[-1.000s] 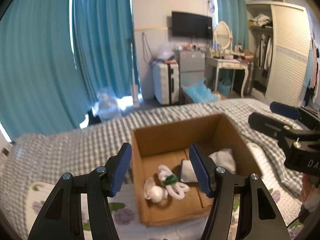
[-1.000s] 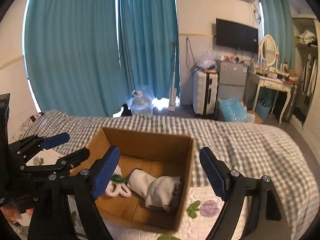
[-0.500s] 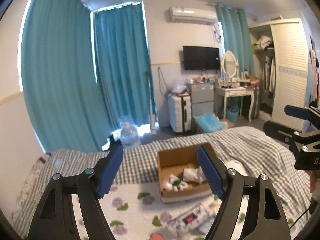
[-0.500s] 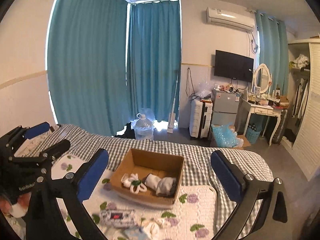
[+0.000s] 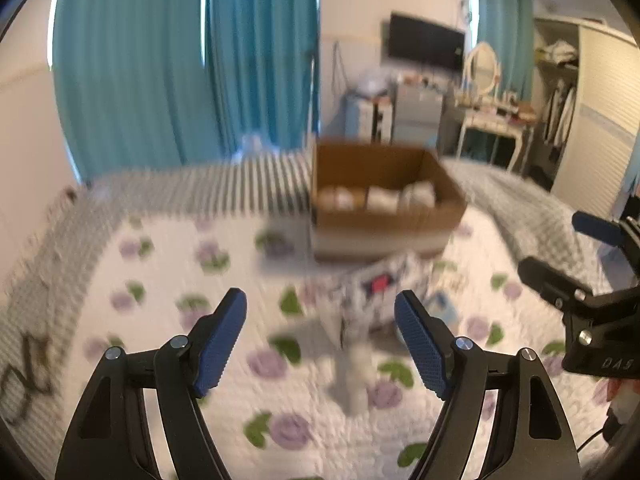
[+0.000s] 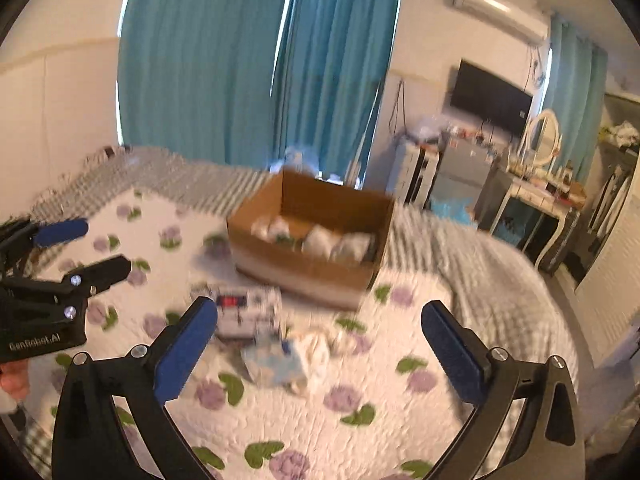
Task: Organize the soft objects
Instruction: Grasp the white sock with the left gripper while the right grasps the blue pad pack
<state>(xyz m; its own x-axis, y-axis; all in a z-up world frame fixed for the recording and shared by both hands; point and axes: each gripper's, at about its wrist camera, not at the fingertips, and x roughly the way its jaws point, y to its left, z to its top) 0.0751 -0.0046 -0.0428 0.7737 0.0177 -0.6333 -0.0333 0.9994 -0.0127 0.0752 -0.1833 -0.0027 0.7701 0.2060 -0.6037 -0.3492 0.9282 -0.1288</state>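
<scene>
Between picks. Left hand-held gripper [image 5: 320, 338] and right hand-held gripper [image 6: 319, 350] both wide open, empty. Box [image 6: 308, 268] at 12 o'clock already holds white bundles. Loose pile [image 6: 292, 354] on bed [image 6: 400, 420], blurred, probably socks. Next: descend, pinch one piece.

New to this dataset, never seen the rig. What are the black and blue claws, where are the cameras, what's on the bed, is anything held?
No robot here: a person holds a two-finger gripper in each hand, with a fisheye camera on each looking along its fingers. One picture is from the left gripper, one from the right gripper; each also catches the other at its edge. Both are open and hold nothing. On the floral quilt sits a cardboard box with pale bundles inside. In front of it lie a patterned packet and a light blue and white soft item, too blurred to identify.
</scene>
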